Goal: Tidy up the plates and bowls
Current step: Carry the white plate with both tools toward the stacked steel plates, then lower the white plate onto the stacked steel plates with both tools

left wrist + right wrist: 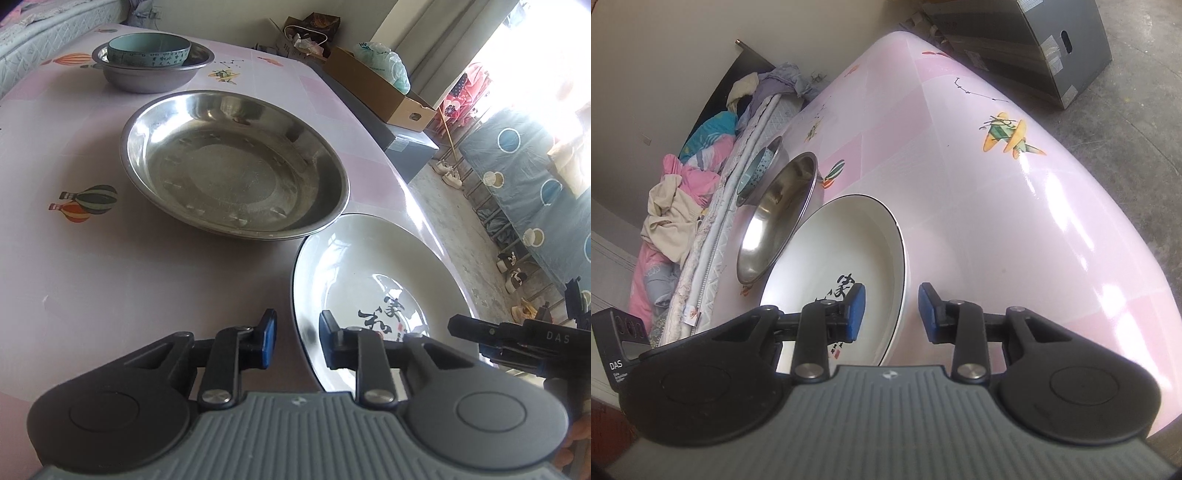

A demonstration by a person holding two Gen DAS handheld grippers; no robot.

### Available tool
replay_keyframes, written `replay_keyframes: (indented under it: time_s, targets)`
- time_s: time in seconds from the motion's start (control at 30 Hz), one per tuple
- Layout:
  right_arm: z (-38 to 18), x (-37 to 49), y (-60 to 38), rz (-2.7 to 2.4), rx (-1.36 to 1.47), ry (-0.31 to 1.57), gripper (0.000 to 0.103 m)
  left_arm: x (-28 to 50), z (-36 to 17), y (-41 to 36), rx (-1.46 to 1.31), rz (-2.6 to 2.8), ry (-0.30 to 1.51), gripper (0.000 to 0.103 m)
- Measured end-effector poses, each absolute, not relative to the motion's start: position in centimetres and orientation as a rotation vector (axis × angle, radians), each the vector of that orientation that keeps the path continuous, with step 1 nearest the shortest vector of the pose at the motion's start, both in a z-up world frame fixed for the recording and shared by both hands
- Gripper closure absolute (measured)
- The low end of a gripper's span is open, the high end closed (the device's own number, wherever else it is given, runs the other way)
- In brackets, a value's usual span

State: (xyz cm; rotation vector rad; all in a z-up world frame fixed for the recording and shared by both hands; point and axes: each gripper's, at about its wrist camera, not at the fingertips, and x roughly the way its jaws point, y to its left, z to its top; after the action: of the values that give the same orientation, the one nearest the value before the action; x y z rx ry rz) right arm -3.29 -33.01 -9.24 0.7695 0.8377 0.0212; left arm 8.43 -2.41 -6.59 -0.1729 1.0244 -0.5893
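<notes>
A white plate (351, 266) with black calligraphy lies at the table's near right edge. My left gripper (297, 338) is open, its jaws straddling the plate's left rim without closing. My right gripper (892, 312) is open, its jaws either side of the same white plate's (849, 240) right rim. A large steel plate (236, 162) sits behind it, also in the right wrist view (775, 218). A teal bowl (149, 50) rests inside a steel bowl (147, 79) at the far left.
The pink tablecloth (92, 277) with balloon prints covers the table. A bed with a mattress and clothes (683, 192) lies along one side. Cardboard boxes (376, 88) and shoes on the floor (448, 173) stand beyond the right edge.
</notes>
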Motion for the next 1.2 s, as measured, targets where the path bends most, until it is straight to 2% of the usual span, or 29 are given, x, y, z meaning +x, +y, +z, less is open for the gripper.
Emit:
replay_keyframes:
  time_s: [0.47, 0.87, 1.03, 1.2]
  targets:
    - [-10.3, -1.3, -34.3, 0.086, 0.867, 0.851, 0.073, 9.6, -7.1, -2.9, -0.21, -0.616, 1.042, 0.084]
    - [-8.5, -1.9, -29.8, -0.022, 0.499, 0.809, 0.078, 7.3, -6.3, -4.9, -0.076, -0.571, 0.969, 0.075]
    - [-8.1, -3.1, -30.0, -0.05, 0.46, 0.804, 0.078, 6.1, -6.3, -5.2, -0.064, -0.616, 0.981, 0.076]
    - [-8.4, -3.6, -30.5, -0.069, 0.458, 0.803, 0.084, 5.8, -6.2, -5.7, 0.002, -0.611, 0.961, 0.076]
